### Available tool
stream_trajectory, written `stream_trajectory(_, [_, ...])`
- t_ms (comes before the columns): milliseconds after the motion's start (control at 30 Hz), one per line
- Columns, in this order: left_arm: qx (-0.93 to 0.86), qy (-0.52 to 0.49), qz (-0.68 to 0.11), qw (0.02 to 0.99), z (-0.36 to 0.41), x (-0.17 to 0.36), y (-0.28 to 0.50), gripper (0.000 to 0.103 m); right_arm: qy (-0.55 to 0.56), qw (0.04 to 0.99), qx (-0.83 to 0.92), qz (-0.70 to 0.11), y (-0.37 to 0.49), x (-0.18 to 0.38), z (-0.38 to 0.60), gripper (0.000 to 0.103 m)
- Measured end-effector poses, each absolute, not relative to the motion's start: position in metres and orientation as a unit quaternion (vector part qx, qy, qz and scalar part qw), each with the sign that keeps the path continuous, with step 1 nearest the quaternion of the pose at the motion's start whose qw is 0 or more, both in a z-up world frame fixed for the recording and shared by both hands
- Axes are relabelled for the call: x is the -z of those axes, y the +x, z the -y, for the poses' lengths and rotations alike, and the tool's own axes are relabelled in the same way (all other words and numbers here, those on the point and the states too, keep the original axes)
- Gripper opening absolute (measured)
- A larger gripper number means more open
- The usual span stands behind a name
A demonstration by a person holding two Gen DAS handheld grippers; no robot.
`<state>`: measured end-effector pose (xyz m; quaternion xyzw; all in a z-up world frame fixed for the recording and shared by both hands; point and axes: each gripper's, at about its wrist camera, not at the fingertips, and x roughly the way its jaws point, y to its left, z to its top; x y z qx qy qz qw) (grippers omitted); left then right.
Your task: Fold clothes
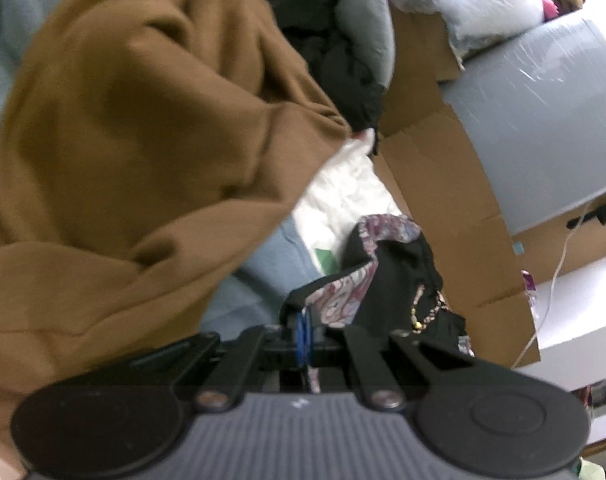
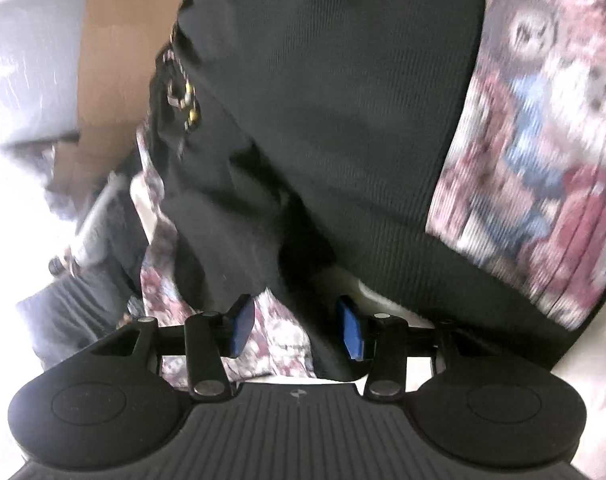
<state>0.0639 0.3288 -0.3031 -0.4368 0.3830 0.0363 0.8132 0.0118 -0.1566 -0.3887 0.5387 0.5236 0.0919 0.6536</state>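
Our left gripper (image 1: 303, 334) is clamped on an edge of the black garment with paisley trim (image 1: 387, 276); our right gripper (image 2: 299, 328) stands half apart, its pads clear of the same cloth lying between them; beyond lie a brown garment (image 1: 143, 140) and cardboard box (image 1: 443, 184)

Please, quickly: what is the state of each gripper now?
Left gripper: closed on the black garment with paisley lining.
Right gripper: open; the same garment's fabric is between the pads, not pressed.
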Motion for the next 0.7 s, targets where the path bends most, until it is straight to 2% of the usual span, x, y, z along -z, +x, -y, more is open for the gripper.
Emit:
stream_trajectory(133, [-0.053,-0.440,-0.377,0.813,-0.334,0.302,0.059,0.001,0.529,0.655,-0.103,-0.530,0.007,0.392,0.145,0.049])
stream_trajectory(167, [-0.055,-0.439,-0.377,0.814,-0.334,0.302,0.059,0.001,0.529,0.653,-0.108,-0.531,0.007,0.392,0.144,0.041])
stream_trajectory(200, [-0.056,-0.439,-0.376,0.814,-0.334,0.301,0.059,0.001,0.528,0.651,-0.113,-0.533,0.007,0.392,0.142,0.024])
stream_trajectory(267, [-0.058,-0.437,-0.373,0.816,-0.336,0.297,0.056,0.001,0.520,0.649,-0.127,-0.541,0.009,0.388,0.139,0.003])
stream_trajectory(700, [-0.081,-0.427,-0.354,0.828,-0.344,0.275,0.044,0.001,0.498,0.646,-0.167,-0.554,0.008,0.354,0.136,0.000])
